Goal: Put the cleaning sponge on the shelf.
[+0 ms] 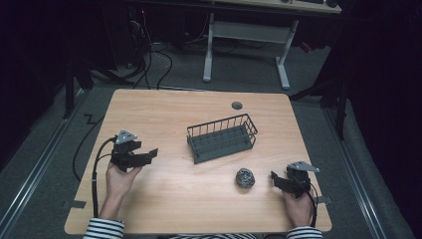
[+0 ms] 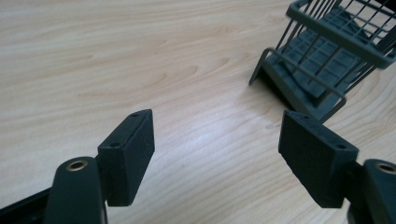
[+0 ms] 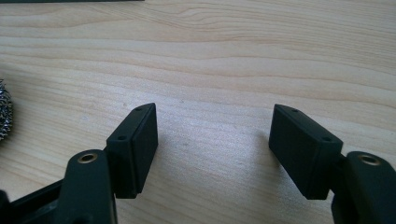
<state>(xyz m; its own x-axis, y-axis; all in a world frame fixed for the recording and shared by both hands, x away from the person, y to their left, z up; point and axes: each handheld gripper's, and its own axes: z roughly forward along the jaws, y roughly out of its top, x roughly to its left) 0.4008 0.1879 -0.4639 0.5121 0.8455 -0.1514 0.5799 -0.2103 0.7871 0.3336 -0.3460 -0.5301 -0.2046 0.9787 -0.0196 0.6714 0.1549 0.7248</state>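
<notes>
At the left of the wooden surface (image 1: 164,199) I see my left hand-held gripper (image 1: 144,157) with its jaws spread wide and nothing between them, pointing toward the dark wire basket (image 1: 222,138) that sits near the middle. Just right of and nearer to me than the basket lies a steel wool scouring ball (image 1: 245,178), apart from it. At the far right, my right hand-held gripper (image 1: 276,179) is likewise spread and empty, near the ball but not touching it.

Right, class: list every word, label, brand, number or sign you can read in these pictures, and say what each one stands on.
None: no readable text on the wire basket, the steel scourer, the wooden table, the left tool or the right tool.
</notes>
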